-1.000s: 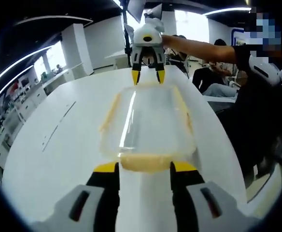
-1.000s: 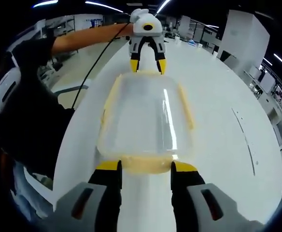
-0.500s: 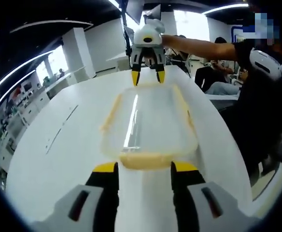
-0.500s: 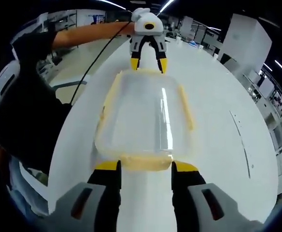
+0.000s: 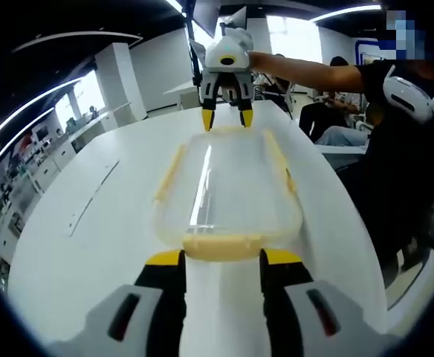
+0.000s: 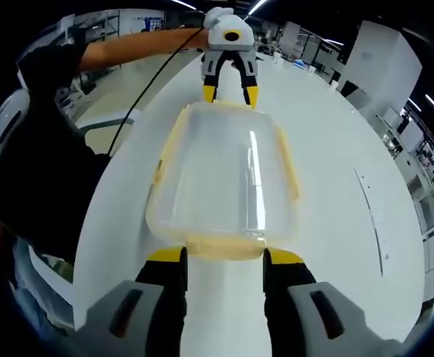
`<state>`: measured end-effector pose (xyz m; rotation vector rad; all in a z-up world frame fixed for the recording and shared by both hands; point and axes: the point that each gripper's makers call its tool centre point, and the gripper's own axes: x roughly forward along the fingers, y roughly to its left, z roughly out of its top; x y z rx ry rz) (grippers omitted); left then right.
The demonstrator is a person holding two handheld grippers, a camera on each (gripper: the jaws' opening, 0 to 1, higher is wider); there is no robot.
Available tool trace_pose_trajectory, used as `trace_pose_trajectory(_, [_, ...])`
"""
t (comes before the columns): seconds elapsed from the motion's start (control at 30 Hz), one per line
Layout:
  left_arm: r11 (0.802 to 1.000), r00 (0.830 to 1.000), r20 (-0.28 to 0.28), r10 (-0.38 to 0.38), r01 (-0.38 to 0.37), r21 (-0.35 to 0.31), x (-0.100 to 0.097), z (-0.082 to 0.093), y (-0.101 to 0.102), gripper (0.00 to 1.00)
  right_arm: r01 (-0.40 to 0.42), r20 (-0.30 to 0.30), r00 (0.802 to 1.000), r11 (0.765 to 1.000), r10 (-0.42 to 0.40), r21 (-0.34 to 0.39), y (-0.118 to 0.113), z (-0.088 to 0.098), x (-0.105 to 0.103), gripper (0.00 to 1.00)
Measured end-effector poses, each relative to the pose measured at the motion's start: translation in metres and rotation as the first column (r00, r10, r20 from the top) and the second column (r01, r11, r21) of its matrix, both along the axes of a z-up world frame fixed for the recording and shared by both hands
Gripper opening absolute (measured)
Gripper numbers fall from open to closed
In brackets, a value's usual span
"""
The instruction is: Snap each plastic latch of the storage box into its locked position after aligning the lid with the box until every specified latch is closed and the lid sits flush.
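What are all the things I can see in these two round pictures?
Storage box: one, clear plastic with its lid on, lying lengthwise in the middle of the table between the two grippers.
Latches: four, pale yellow, one on each edge of the lid; whether they are snapped shut cannot be told.
Table: one, white, long, under the box.
Seated people: a few, at the far end of the room in the left gripper view.
Left gripper: one, black with yellow tips, open, jaws either side of one end latch.
Right gripper: one, same colours, open, at the opposite end latch.
Person's arm: one, bare, holding the left gripper.
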<state>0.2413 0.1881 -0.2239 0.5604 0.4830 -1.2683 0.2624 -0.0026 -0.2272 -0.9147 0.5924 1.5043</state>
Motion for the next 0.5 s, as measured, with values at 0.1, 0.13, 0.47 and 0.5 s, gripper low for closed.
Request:
trace_pose_trajectory(0.1, [1.000,1.000,0.008,0.001,-0.001,0.007,0.000,0.001,0.002,0.37,-0.007,0.020,1.000,1.000,0.007,-0.004,0.000,0.000,-0.003,0.39])
trace_pose_trajectory(0.13, [1.000,1.000,0.004,0.004,-0.004,0.006,0.000,0.002,0.003,0.38,-0.008,0.030,1.000,1.000,0.008,-0.004,-0.001,0.000,-0.003,0.39])
trace_pose_trajectory(0.47, [1.000,1.000,0.019,0.020,-0.020,-0.001,0.002,0.013,0.012,0.45,0.019,0.036,0.999,0.997,-0.022,0.078,-0.005,0.009,-0.010,0.42])
trace_pose_trajectory(0.5, [1.000,0.999,0.023,0.022,-0.022,-0.010,0.003,0.016,0.014,0.45,0.028,0.035,0.999,0.996,-0.031,0.087,-0.006,0.009,-0.010,0.43])
